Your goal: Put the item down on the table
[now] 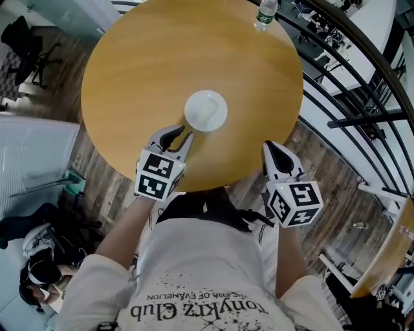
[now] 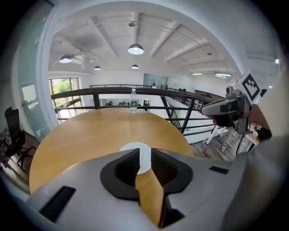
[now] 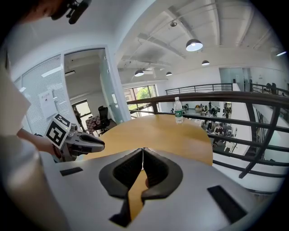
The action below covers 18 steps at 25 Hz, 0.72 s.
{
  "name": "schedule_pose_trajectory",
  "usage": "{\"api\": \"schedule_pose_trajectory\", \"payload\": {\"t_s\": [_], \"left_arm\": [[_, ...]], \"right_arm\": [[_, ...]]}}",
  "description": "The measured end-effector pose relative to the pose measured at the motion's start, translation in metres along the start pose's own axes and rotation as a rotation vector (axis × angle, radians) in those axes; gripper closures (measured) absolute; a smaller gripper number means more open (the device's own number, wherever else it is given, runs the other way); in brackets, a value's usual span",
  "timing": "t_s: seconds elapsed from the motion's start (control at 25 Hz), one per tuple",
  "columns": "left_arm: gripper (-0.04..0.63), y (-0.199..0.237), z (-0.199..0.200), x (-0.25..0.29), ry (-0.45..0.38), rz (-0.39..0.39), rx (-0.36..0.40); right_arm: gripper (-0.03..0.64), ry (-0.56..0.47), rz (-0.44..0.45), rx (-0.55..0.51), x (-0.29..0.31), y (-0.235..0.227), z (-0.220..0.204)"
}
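A white plate (image 1: 206, 111) (image 2: 135, 145) lies flat near the middle of the round wooden table (image 1: 162, 64). My left gripper (image 1: 186, 131) (image 2: 144, 155) hovers just short of the plate's near edge. Its jaws stand a narrow gap apart with nothing between them, and the plate shows beyond the gap. My right gripper (image 1: 272, 147) (image 3: 142, 151) hangs over the table's near right rim, shut, its tips touching on nothing. The right gripper view also catches the left gripper (image 3: 83, 143) at its left. The left gripper view shows the right gripper (image 2: 226, 108) at its right.
A water bottle (image 1: 265, 13) (image 2: 133, 100) (image 3: 178, 110) stands at the table's far edge. A dark metal railing (image 1: 362, 58) curves along the right. An office chair (image 1: 29, 45) is at the far left, and bags (image 1: 39, 252) lie on the floor at the near left.
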<state>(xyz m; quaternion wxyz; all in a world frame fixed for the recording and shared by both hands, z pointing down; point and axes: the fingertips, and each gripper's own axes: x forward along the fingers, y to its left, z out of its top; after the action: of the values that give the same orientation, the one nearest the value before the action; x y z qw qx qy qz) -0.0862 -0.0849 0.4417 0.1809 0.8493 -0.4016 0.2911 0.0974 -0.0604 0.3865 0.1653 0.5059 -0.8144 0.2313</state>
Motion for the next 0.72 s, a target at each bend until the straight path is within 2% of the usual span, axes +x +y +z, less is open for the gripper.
{"api": "schedule_pose_trajectory", "payload": {"t_s": [0.08, 0.24, 0.32, 0.48, 0.72], "left_arm": [[0.532, -0.005, -0.003, -0.019, -0.019, 0.004, -0.016], [0.563, -0.017, -0.003, -0.05, -0.059, 0.014, -0.003], [0.571, -0.02, 0.001, -0.061, -0.082, 0.013, -0.012], [0.571, -0.024, 0.009, -0.082, -0.133, 0.016, -0.081], [0.572, -0.039, 0.019, -0.089, -0.16, 0.009, -0.052]], "right_arm": [[0.592, -0.005, 0.016, -0.008, -0.007, 0.008, 0.003], [0.592, -0.021, 0.034, -0.027, -0.017, 0.017, 0.012], [0.592, -0.031, 0.04, -0.034, -0.021, 0.021, 0.019], [0.592, -0.046, 0.054, -0.046, -0.029, 0.031, 0.028], [0.592, -0.056, 0.066, -0.057, -0.032, 0.043, 0.035]]}}
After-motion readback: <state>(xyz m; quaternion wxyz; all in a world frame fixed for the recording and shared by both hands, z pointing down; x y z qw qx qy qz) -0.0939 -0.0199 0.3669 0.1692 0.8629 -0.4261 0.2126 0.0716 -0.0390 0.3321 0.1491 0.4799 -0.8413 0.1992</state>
